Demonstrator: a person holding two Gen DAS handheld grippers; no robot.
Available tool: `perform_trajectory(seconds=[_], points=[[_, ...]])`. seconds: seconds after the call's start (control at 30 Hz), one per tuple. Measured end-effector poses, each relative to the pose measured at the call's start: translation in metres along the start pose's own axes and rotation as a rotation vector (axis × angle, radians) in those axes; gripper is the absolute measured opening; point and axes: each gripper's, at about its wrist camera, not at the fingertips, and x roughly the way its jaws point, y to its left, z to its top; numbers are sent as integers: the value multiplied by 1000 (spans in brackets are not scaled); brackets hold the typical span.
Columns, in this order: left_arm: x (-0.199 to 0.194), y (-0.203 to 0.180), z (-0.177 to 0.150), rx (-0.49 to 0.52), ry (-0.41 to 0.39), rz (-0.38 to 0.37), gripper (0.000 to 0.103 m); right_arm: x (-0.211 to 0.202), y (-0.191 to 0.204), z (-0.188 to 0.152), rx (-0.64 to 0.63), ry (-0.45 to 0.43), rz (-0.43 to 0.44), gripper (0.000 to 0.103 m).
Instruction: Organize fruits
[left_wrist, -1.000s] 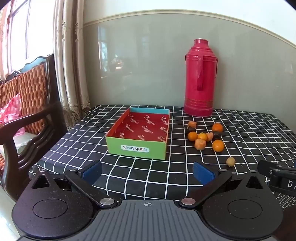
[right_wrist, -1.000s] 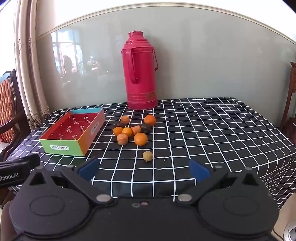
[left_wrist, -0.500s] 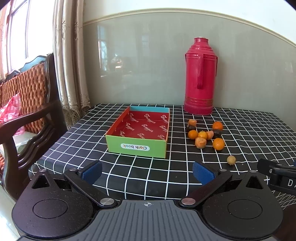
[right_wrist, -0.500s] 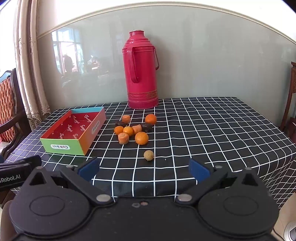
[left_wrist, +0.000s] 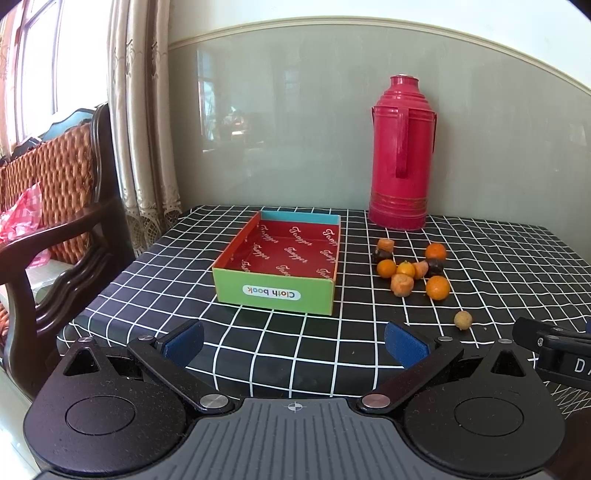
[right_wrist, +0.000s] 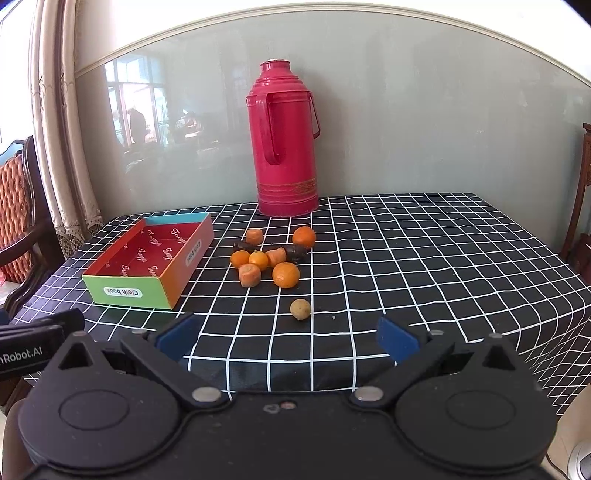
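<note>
Daylight fills both views, bright and even. It comes from the window (left_wrist: 33, 70) at the far left, which is blown out to near white. The glossy wall panel (right_wrist: 406, 129) carries a clear reflection of window panes and a faint sheen. Shadows are soft: the red flask (right_wrist: 286, 147) and the small fruits (right_wrist: 275, 260) cast only short, weak ones on the checked table (right_wrist: 424, 258). Focus is sharp throughout. Fisheye distortion bows the wall's top trim and the cloth's grid lines, and the corners vignette to black.
</note>
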Motion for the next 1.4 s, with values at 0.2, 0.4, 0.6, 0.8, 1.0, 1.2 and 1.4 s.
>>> perform_trajectory(seconds=[0.2,0.4,0.6,0.8,1.0,1.2,1.4], points=[[0,1,0,0,-1,0,103,0,0,0,-1,1,2,97],[1,1,0,-1,0,1,103,1,1,-1,-3,1,1,97],[1,1,0,-1,-1,1,103,0,1,-2,2,1,0,97],[1,1,-1,-1,-2,0,103,0,0,-3,-3,1,-4,97],[1,1,-1,2,-2,-1,103,0,0,-2,0,2,-5,97],[1,1,-1,3,-2,0,103,0,0,-2,3,2,-10,97],[2,-1,-2,20,-7,1,103,1,-1,-2,5,2,-19,97]])
